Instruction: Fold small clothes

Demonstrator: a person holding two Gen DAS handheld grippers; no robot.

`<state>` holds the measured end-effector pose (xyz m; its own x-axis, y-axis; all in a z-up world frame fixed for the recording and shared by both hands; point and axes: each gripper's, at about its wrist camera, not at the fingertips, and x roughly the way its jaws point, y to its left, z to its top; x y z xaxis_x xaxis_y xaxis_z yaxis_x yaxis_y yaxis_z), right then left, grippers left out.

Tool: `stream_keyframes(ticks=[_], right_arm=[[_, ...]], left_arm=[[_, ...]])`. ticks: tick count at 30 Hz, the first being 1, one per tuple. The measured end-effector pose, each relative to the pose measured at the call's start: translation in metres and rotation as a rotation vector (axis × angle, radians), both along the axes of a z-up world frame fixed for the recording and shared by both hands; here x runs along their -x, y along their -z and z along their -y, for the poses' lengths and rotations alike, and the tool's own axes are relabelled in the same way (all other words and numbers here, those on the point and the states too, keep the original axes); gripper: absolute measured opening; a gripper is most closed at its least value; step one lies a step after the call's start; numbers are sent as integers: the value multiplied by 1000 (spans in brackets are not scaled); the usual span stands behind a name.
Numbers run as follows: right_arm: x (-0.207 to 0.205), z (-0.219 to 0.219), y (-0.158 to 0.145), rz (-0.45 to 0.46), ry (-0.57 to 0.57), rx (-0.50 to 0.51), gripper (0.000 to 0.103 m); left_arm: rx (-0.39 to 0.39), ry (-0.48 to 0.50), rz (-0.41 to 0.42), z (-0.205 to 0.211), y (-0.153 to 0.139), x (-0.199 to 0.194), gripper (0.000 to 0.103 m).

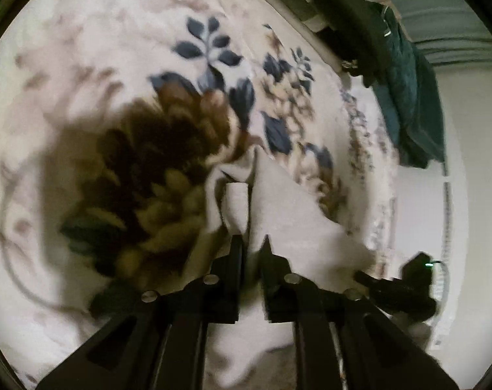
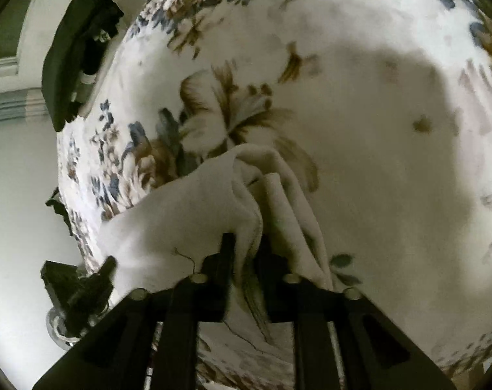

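Gripping a bunched edge of the white cloth (image 1: 288, 208), the left gripper (image 1: 250, 243) has its jaws clenched on the fabric, which rises between them and spreads off to the right. The right gripper (image 2: 246, 243) likewise has its jaws pinched on a gathered fold of the same white cloth (image 2: 187, 208), the material draping down to the left and right of them. The cloth hangs just above a floral blanket (image 1: 213, 48) patterned with blue leaves and brown flowers, which covers the bed. A dark teal garment (image 1: 408, 104) lies at the blanket's far edge. Both views are motion-blurred.
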<state>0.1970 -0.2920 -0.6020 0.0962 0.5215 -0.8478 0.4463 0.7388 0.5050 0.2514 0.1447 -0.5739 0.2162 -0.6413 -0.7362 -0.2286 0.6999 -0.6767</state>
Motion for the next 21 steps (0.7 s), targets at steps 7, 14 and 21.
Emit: stream_keyframes(ticks=[7,14,21], right_arm=[[-11,17,-3,71,85,-79,50],[-30,13,12,87,148,-99,17],[-47,9,16,99,97,-21,13]], left_arm=[[29,-53,45,-2,-14,-20,51],[-97,67,60,38,7,-59,6],[-81,7,24,10,23,-46,3]])
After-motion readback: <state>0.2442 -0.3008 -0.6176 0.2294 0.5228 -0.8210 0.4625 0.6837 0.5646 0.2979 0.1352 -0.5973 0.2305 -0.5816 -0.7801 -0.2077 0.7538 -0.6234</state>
